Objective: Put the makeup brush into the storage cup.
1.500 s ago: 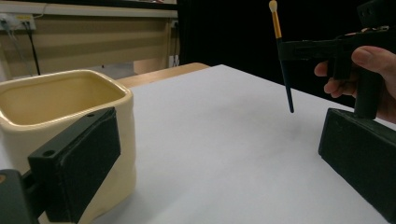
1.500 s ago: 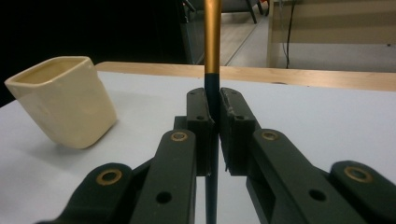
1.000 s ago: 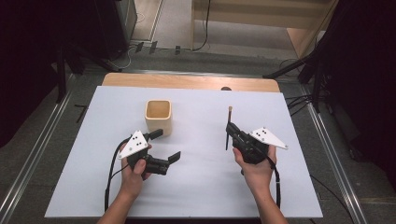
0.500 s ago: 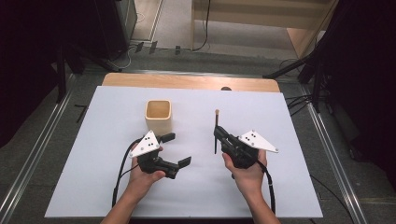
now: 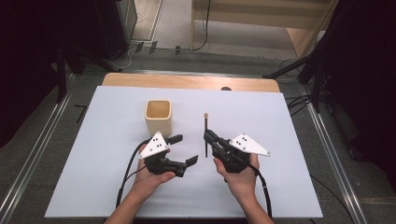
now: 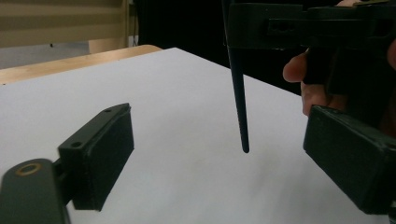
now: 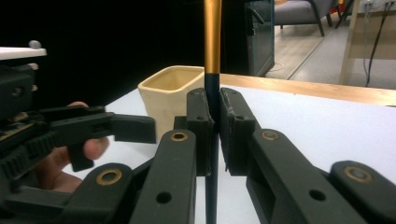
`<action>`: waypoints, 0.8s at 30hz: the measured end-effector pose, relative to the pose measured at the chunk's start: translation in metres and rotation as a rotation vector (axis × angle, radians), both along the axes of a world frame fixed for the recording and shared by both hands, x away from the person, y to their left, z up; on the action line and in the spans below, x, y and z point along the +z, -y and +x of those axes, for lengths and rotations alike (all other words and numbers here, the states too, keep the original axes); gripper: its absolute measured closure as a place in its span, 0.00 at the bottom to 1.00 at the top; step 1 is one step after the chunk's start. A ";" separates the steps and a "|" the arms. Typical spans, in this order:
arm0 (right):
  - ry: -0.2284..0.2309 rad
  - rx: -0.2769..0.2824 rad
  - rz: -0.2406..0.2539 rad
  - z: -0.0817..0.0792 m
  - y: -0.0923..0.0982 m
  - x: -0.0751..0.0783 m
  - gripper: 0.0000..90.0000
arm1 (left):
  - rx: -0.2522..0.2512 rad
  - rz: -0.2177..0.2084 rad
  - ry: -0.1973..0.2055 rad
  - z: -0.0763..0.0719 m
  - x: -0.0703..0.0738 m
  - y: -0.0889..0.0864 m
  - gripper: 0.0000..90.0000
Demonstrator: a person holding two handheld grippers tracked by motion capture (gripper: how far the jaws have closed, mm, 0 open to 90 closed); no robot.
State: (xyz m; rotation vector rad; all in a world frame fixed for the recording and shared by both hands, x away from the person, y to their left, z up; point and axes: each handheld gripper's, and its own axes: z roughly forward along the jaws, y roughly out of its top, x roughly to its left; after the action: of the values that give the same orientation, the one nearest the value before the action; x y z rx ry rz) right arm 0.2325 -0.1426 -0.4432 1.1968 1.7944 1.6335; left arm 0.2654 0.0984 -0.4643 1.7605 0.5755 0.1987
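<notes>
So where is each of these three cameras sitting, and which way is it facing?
High view: above the person's side, looking forward and down on the table; both forearms, left gripper, right gripper.
Left gripper view: rides the left gripper, facing the right hand and brush.
Right gripper view: rides the right gripper, facing the cup; left hand shows.
Shared: the brush, clamped in the right gripper.

White table (image 5: 289, 140) with a wooden far edge; grey floor (image 5: 177, 28), dark curtains (image 5: 364, 70) at the sides.

A white table (image 5: 289, 121) carries one cream square cup (image 5: 159, 116).
</notes>
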 end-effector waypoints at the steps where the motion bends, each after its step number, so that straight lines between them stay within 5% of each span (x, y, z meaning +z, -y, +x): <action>1: -0.001 0.004 0.002 0.000 -0.001 0.000 0.94 | 0.010 0.004 0.001 -0.001 -0.001 0.003 0.14; 9: 0.007 0.028 0.008 -0.004 -0.010 0.000 0.94 | -0.006 0.014 -0.006 -0.004 -0.002 0.011 0.19; 24: 0.017 0.070 0.022 -0.012 -0.024 -0.001 0.94 | 0.003 -0.005 -0.025 -0.008 -0.001 0.017 0.55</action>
State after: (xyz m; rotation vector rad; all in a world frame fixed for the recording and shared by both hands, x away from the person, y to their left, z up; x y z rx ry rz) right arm 0.2208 -0.1182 -0.4438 1.1380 1.8318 1.7011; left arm 0.2573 0.0814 -0.4649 1.7594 0.5961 0.1771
